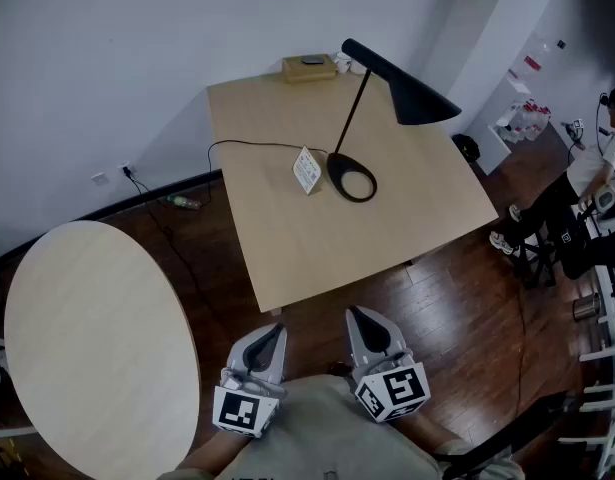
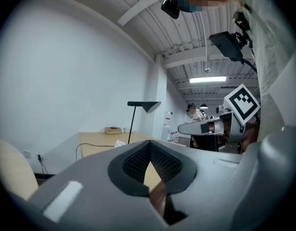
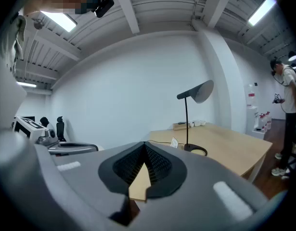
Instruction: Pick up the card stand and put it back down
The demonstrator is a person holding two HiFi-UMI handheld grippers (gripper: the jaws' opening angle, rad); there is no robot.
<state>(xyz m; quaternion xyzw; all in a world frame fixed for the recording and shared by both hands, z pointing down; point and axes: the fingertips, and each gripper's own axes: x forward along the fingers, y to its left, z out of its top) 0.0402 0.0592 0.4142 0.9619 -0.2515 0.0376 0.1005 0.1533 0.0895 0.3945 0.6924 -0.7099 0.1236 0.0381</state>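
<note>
Left gripper and right gripper: both pairs of ribbed black jaws are pressed together, with nothing between them. Well ahead, one small white card stand sits on the square pale-wood worktop, just beside one slim black lamp with a ring-shaped base. One round worktop lies to the left.

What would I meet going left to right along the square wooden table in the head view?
In order: small white card stand → black ring-shaped lamp base → black cone-shaped lamp shade. The tan box at the far edge lines up with the card stand, so it is left out.
</note>
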